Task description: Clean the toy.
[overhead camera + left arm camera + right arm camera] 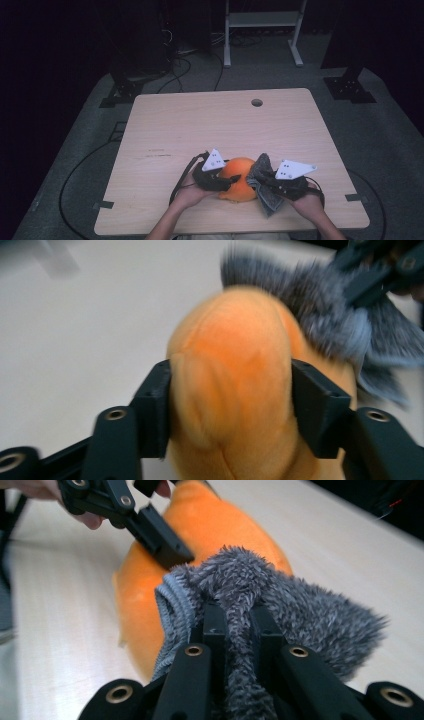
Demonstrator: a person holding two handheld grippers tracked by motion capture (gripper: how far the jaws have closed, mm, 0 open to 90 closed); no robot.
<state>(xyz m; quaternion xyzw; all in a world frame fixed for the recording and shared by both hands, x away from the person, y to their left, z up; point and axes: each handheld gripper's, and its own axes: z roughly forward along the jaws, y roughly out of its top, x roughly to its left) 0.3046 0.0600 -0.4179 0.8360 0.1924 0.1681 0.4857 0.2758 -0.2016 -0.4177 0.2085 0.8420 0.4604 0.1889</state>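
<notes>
Currently no bins or boxes on the surface (200, 125); the two soft items lie bare on the wood near the person's edge.

Orange plush (239, 178): rounded, smooth short-pile fabric, a seam running down its near face in the left gripper view. It sits on the surface between both hands, close to the front edge, about mid-width.

Grey fuzzy cloth (262, 182): shaggy long pile with a ribbed hem, touching the plush on its right side and partly draped against it.

Left tool (231, 179): jaws pressed onto the plush from both sides, pads denting the fabric, so it is pinching the plush.

Right tool (260, 181): jaws pressed close together with a fold of the grey cloth clamped between them.

View differences:
- High view gives the layout: hands at the bottom, a round cable hole (257, 102) at the far side of the surface, a white frame (262, 20) on the floor beyond.
- Left gripper view shows the pad contact and the seam; it's motion-blurred.
- Right gripper view shows the cloth's hem and pile texture, plus the left tool's jaw lying on the plush.
</notes>
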